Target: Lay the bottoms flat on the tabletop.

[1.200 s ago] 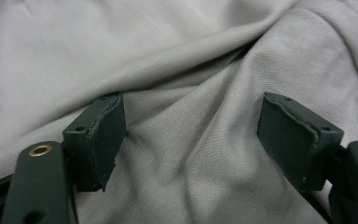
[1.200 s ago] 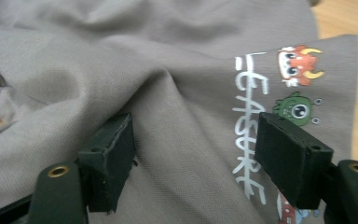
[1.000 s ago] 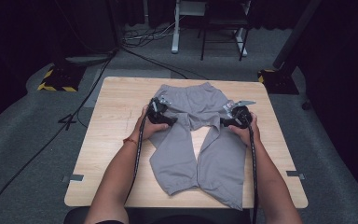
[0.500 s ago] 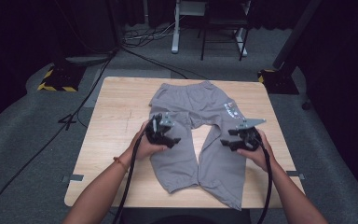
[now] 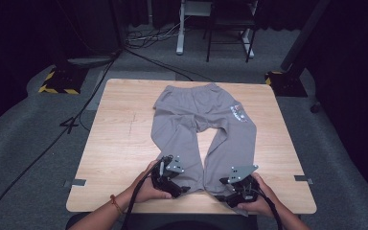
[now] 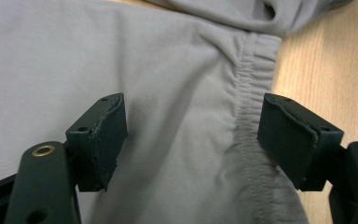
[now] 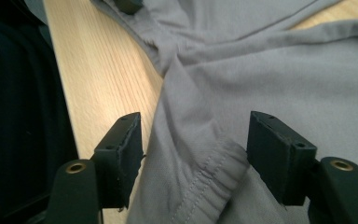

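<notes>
Clearly soft and limp, the grey sweatpants (image 5: 203,127) want gripping at the ribbed cuffs (lower frame); left gripper (image 6: 191,135) and right gripper (image 7: 193,149) fingers have just been opening, wide astride them, unpinched.

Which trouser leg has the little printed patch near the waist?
The trouser leg with the patch is the one by the right tool; the other leg is plain grey.

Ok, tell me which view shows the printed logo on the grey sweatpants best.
The high view: it takes in the whole grey sweatpants spread on the table, with the printed logo near the waistband, though small. The left gripper view shows plain fabric and a ribbed cuff; the right gripper view shows another cuff's hem.
</notes>
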`<state>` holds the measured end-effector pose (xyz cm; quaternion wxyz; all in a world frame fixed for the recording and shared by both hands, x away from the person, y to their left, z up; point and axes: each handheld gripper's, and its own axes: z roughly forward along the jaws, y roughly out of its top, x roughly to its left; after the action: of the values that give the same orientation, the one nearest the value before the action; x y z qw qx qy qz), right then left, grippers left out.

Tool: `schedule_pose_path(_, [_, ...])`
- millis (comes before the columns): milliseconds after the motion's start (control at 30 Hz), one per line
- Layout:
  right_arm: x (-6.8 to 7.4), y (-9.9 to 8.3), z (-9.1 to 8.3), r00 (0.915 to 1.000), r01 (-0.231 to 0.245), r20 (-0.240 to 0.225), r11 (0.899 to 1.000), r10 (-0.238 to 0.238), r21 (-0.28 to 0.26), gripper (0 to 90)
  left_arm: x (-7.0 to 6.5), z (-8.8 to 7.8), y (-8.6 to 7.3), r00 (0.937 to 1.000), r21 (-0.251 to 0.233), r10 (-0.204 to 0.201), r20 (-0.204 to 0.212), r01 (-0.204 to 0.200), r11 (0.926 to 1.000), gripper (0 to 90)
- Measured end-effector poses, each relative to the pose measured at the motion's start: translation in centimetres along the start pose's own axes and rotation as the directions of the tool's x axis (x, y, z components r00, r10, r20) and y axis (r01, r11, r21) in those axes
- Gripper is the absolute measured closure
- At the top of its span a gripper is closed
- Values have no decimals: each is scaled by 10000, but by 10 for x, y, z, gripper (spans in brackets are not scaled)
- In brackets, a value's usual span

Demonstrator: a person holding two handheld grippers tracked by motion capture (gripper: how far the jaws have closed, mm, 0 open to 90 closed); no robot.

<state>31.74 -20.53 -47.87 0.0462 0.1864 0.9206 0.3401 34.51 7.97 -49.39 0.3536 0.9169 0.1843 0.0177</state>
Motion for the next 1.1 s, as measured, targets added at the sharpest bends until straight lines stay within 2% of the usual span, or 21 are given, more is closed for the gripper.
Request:
schedule_pose_path(67, [-2, -1, 4, 9996, -237, 167, 9995, 234, 204, 435, 0, -1, -1, 10000, -115, 87, -32, -87, 9999, 311])
schedule_pose_path(133, [-1, -1, 6, 9994, -84, 337, 9996, 74, 280, 540, 1, -5, -2, 9993, -78, 56, 369, -54, 10000, 527])
schedule_pose_path(233, [2, -1, 4, 9996, 270, 104, 9990, -274, 355, 693, 1, -8, -3, 9948, 79, 53, 1017, -61, 9999, 757])
schedule_pose_path(267, [4, -1, 3, 9992, 398, -34, 9986, -397, 344, 709, 0, -9, -4, 9942, 166, 146, 1070, -165, 9997, 798])
schedule_pose_path(333, [11, 1, 0, 9972, 704, -295, 9964, -691, 462, 737, -5, -14, -6, 9875, 292, 364, 1535, -414, 9987, 845])
schedule_pose_path(367, [16, 3, -3, 9959, 735, -558, 9967, -714, 351, 741, -7, -15, -7, 9868, 358, 444, 1560, -506, 9981, 862])
schedule_pose_path(433, [24, 4, -7, 9929, 945, -761, 9950, -919, 323, 739, -15, -20, -11, 9838, 477, 646, 1671, -735, 9962, 863])
schedule_pose_path(500, [35, 5, -12, 9858, 1317, -1104, 9903, -1261, 443, 728, -25, -27, -15, 9760, 589, 1154, 1849, -1282, 9900, 860])
schedule_pose_path(533, [42, 5, -15, 9824, 1493, -1200, 9878, -1430, 448, 728, -28, -29, -17, 9750, 670, 1236, 1847, -1379, 9882, 861])
schedule_pose_path(600, [51, 4, -19, 9761, 1689, -1454, 9848, -1613, 412, 728, -37, -37, -21, 9659, 970, 1622, 2016, -1845, 9780, 861])
schedule_pose_path(667, [60, 2, -23, 9693, 1923, -1651, 9803, -1824, 457, 728, -42, -43, -26, 9641, 1294, 1733, 2010, -2015, 9709, 862])
schedule_pose_path(733, [68, -2, -26, 9617, 2156, -1918, 9724, -1956, 895, 717, -45, -50, -33, 9630, 1507, 1651, 2128, -1993, 9683, 861])
schedule_pose_path(767, [71, -4, -26, 9594, 2331, -1892, 9657, -2091, 1149, 706, -45, -54, -38, 9661, 1745, 1589, 2035, -1955, 9651, 860])
schedule_pose_path(800, [72, -8, -28, 9614, 2292, -1871, 9633, -2016, 1400, 689, -45, -56, -41, 9706, 1767, 1408, 1951, -1760, 9684, 847])
schedule_pose_path(867, [71, -12, -32, 9659, 2046, -1881, 9696, -1778, 1345, 619, -44, -63, -50, 9709, 1673, 1038, 2160, -1415, 9757, 816])
schedule_pose_path(900, [69, -14, -36, 9686, 1790, -1955, 9766, -1536, 1196, 578, -44, -65, -52, 9724, 1626, 1033, 2091, -1387, 9769, 782])
schedule_pose_path(933, [68, -15, -39, 9729, 1631, -1826, 9810, -1422, 1051, 522, -44, -69, -54, 9774, 1376, 775, 1969, -1058, 9848, 701])
schedule_pose_path(967, [64, -16, -44, 9798, 1191, -1699, 9902, -1053, 730, 474, -43, -70, -54, 9801, 1202, 649, 1878, -885, 9888, 645])
schedule_pose_path(1000, [62, -16, -47, 9833, 977, -1587, 9940, -887, 498, 451, -42, -72, -54, 9850, 930, 499, 1654, -659, 9935, 601])
schedule_pose_path(1067, [54, -16, -53, 9934, 355, -1086, 9994, -358, -46, 396, -38, -75, -50, 9961, 405, 91, 882, -127, 9991, 449])
schedule_pose_path(1100, [49, -16, -56, 9967, 113, -803, 9994, -137, -313, 388, -31, -76, -47, 9978, -56, -82, 660, 86, 9999, 439])
